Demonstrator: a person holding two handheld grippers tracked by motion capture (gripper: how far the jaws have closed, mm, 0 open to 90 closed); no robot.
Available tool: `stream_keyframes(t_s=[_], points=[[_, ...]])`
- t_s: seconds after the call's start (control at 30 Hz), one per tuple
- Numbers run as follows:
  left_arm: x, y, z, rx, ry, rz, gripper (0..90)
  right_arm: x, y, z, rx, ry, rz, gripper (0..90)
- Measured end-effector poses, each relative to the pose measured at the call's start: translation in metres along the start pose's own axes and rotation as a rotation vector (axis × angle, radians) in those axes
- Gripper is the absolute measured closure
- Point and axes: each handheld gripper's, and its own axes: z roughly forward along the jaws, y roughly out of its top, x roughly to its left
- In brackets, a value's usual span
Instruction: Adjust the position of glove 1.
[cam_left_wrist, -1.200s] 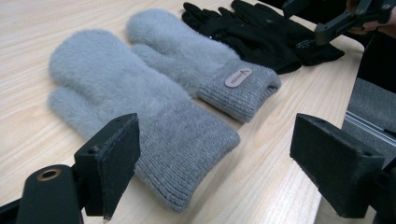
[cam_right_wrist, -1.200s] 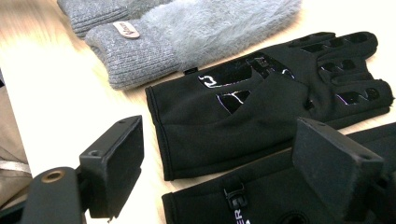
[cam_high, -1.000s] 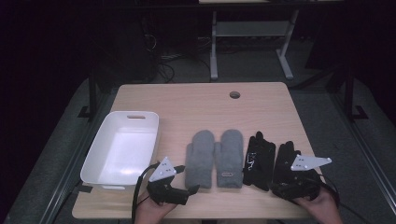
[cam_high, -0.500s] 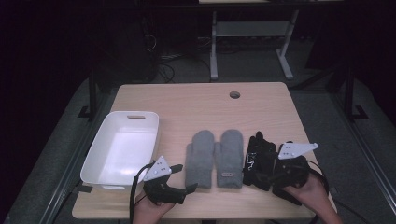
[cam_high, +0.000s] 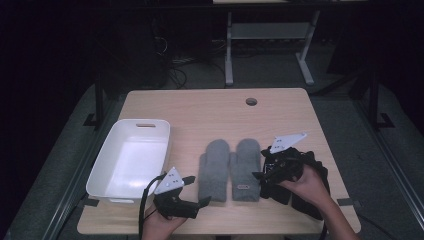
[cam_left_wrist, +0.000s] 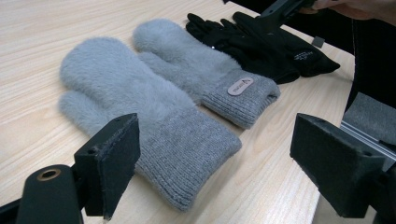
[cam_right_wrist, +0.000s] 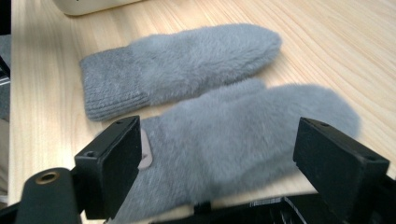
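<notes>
Hovering low at the tabletop's (cam_high: 210, 110) near edge, left gripper (cam_high: 192, 192) jaws spread wide, aiming at the near grey mitten's (cam_left_wrist: 140, 116) cuff. Beyond it, lying flat, touching: second grey mitten (cam_left_wrist: 196, 70), then black gloves (cam_left_wrist: 266, 44). Right gripper (cam_high: 260, 176) jaws also apart, over the gloves. Risking pinching both mittens together, given touching cuffs. White bin (cam_high: 131, 160) waiting beside the mittens.

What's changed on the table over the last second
The right gripper moved leftward over the black gloves toward the labelled fuzzy grey mitten; its jaws stand open, holding nothing. The left gripper shifted only slightly, jaws open. Both grey mittens, the gloves and the white plastic bin stayed put.
</notes>
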Motion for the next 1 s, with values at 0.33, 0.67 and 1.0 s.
stream_keyframes(t_s=[0.33, 0.67, 1.0], points=[[0.000, 0.000, 0.002, 0.005, -0.002, 0.006, 15.9, -0.009, 0.009, 0.035, 0.074, 0.036, -0.009, 16.9], [0.000, 0.000, 0.003, 0.015, 0.005, 0.010, 15.9, -0.019, 0.002, 0.073, 0.180, 0.058, -0.026, 25.9], [-0.003, -0.001, 0.005, 0.027, 0.019, 0.023, 15.9, -0.015, -0.001, 0.077, 0.209, 0.015, -0.095, 45.8]])
